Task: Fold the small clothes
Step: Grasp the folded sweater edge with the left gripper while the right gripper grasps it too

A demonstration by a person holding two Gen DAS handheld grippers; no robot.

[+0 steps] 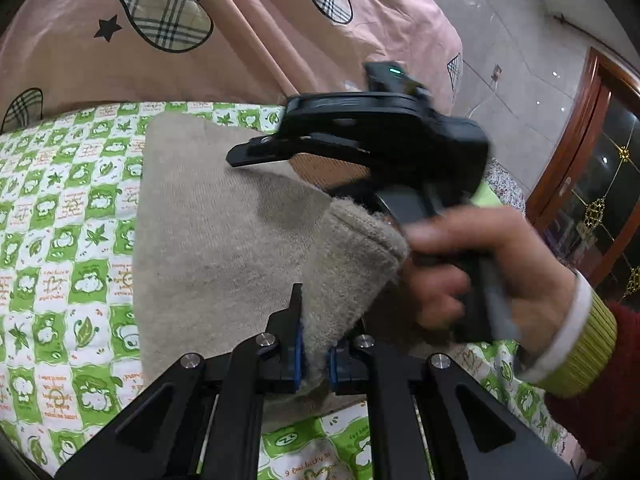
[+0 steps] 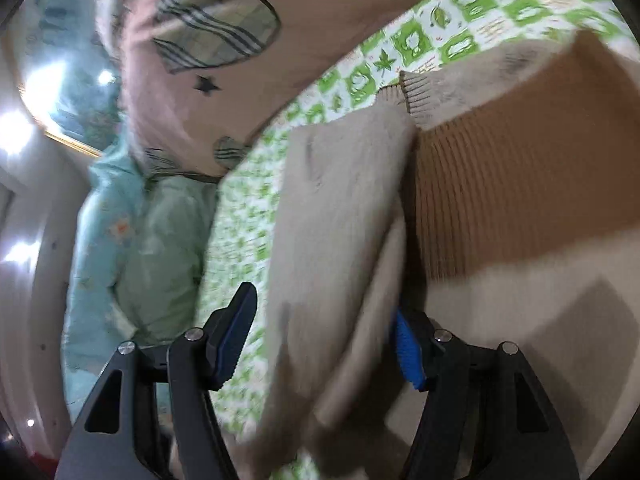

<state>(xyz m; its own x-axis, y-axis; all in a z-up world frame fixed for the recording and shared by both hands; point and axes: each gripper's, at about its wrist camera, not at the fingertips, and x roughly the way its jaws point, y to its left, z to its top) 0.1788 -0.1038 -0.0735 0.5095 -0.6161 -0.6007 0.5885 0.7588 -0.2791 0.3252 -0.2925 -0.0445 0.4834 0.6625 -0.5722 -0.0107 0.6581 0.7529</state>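
A beige knit garment [image 1: 224,216] with a tan-orange band lies on the green-and-white checked sheet [image 1: 60,216]. My left gripper [image 1: 316,354] is shut on a lifted fold of it [image 1: 352,264] at the near edge. The right gripper's black body [image 1: 384,136] hovers above the garment's right side, held by a hand [image 1: 472,272]. In the right wrist view my right gripper [image 2: 326,340] is open, its fingers [image 2: 234,336] wide apart. A raised flap of the garment [image 2: 340,216] hangs between them. The orange band [image 2: 520,184] is to the right.
A pink quilt with plaid hearts [image 1: 160,20] is bunched at the far side of the bed. A pale blue-green garment [image 2: 132,248] lies at the left in the right wrist view. Tiled floor [image 1: 520,40] and a wooden cabinet [image 1: 592,160] are beyond the bed's right edge.
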